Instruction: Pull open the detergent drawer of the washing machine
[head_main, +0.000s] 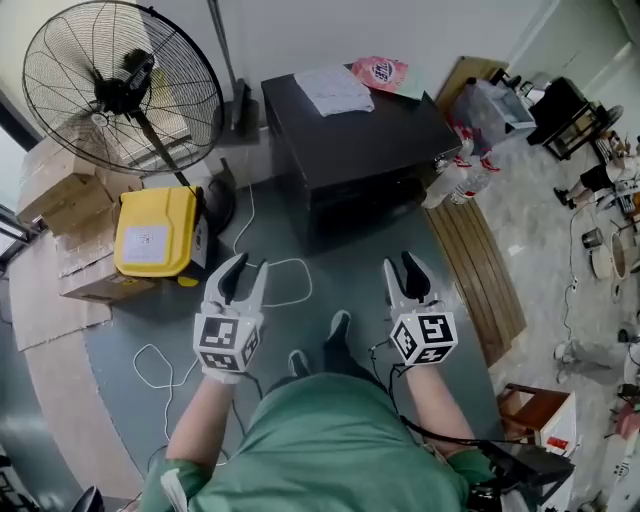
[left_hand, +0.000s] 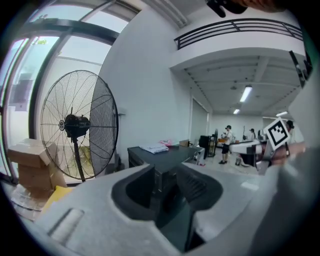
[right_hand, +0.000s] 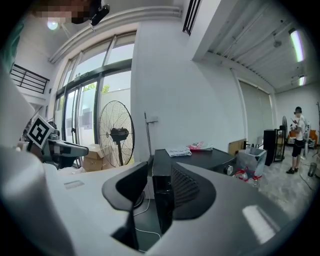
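Grey flooring (head_main: 350, 255) runs up to a white wall, and against that wall, at the far edge of the floor, stands the boxy black washing machine (head_main: 375, 135). A folded white cloth (head_main: 335, 88) and a pink packet (head_main: 380, 72) lie on its top. A large black pedestal fan (head_main: 120, 85) and a yellow plastic case (head_main: 155, 232) stand off to the left.

Both tools are held out level over the floor, well short of the machine. The left gripper (head_main: 250, 263) has its jaws spread in a wide V with nothing between them. The right gripper (head_main: 402, 262) has its jaws partly apart, also empty, and the machine's dark front shows through the gap.

This looks like the approach step, with no contact made yet. The detergent drawer cannot be picked out on the dark front. It is presumably in the upper band of that face, facing the person, with its long axis running back into the machine. The next move probably calls for closing the distance, finding the drawer's lip, setting one pair of jaws on it and pulling straight back.
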